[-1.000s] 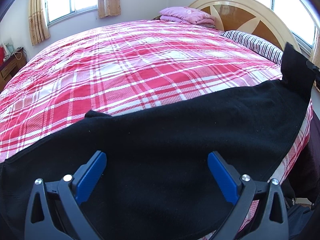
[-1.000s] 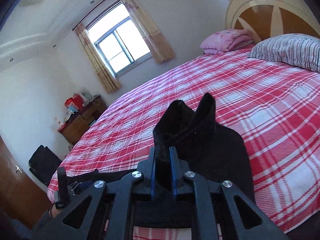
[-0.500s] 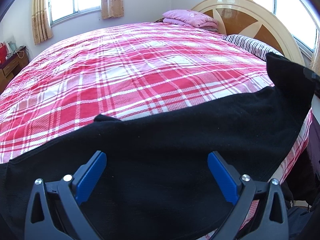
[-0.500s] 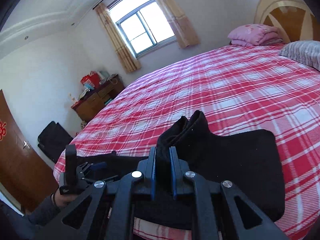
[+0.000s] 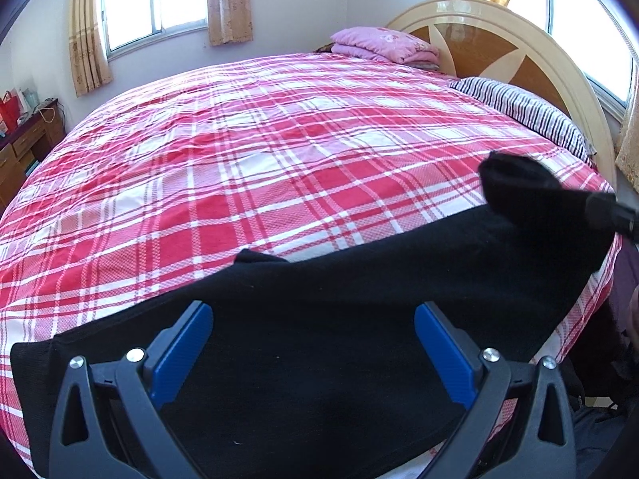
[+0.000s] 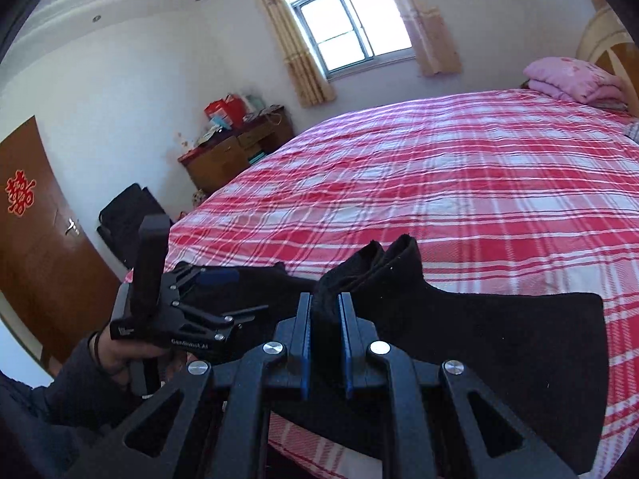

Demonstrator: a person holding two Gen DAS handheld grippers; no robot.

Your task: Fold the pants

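Note:
Black pants lie flat along the near edge of a bed with a red plaid cover. My left gripper is open, its blue pads spread wide just above the middle of the pants. My right gripper is shut on a bunched end of the pants and holds it lifted off the bed; that raised end shows at the right in the left wrist view. The left gripper also shows in the right wrist view, held in a hand.
A striped pillow and a folded pink blanket lie by the wooden headboard. A wooden dresser, a black bag and a brown door stand beyond the bed's left side.
My right gripper has carried the held pants end leftward toward the left gripper and swung its view left. The left gripper stays open over the pants.

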